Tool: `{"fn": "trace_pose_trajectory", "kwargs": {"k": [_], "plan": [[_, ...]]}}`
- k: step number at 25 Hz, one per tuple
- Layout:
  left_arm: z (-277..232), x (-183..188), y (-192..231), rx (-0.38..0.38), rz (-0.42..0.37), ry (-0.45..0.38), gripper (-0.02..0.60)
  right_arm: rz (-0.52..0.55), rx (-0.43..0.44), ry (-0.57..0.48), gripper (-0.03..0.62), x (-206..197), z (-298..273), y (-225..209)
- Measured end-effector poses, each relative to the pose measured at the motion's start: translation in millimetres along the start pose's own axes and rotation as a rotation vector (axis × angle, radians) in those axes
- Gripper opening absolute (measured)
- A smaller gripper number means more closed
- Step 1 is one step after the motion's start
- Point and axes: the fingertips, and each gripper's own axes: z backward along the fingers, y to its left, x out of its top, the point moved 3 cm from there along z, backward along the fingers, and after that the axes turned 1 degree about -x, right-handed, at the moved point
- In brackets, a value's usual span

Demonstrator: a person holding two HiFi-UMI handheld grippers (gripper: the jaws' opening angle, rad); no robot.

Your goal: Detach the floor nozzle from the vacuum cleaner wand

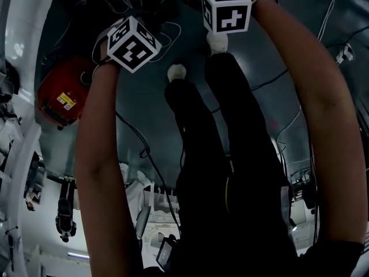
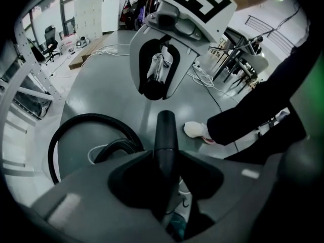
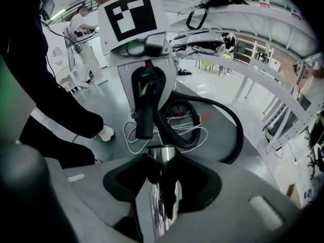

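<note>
Right claw (image 3: 162,166) clamps your chrome wand (image 3: 161,206), left claw (image 2: 166,166) grips the black hose tube (image 2: 166,128), ends apparently apart though it's dim. Floor nozzle shows in no view, so you can't call it off yet; red vacuum body (image 1: 60,97) sits on the floor (image 2: 101,85) nearby

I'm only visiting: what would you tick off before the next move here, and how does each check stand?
1. Left gripper shut on the black tube: ok.
2. Right gripper shut on the chrome wand: ok.
3. Floor nozzle found: cannot tell; no view clearly shows it.
4. Black hose lying slack, not pulled tight: ok.
5. Person's shoe clear of both tubes: ok.
</note>
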Motion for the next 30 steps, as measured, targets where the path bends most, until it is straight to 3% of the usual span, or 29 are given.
{"fn": "trace_pose_trajectory", "kwargs": {"k": [13,17,19,21,27,30], "plan": [[-6.2,2.0,0.9,0.075,-0.023,-0.001,0.156,-0.068,-0.107,-0.086,0.169,61.8,-10.4,-34.9],[-0.7,0.3,5.2,0.110,0.024,-0.025,0.164,-0.115,-0.123,-0.108,0.179,68.2,-14.3,-39.4],[0.0,0.3,4.9,0.111,0.052,-0.040,0.214,-0.175,-0.132,-0.123,0.181,66.0,-15.3,-40.6],[-0.2,0.5,3.0,0.103,0.065,-0.044,0.288,-0.249,-0.144,-0.143,0.225,63.7,-13.8,-43.3],[-5.0,-9.0,-5.8,0.079,0.095,-0.017,0.271,-0.368,-0.171,-0.145,0.227,44.3,-4.0,-38.6],[-0.9,-9.4,-6.5,0.084,0.134,-0.034,0.200,-0.391,-0.174,-0.141,0.209,34.5,2.3,-31.0]]}}
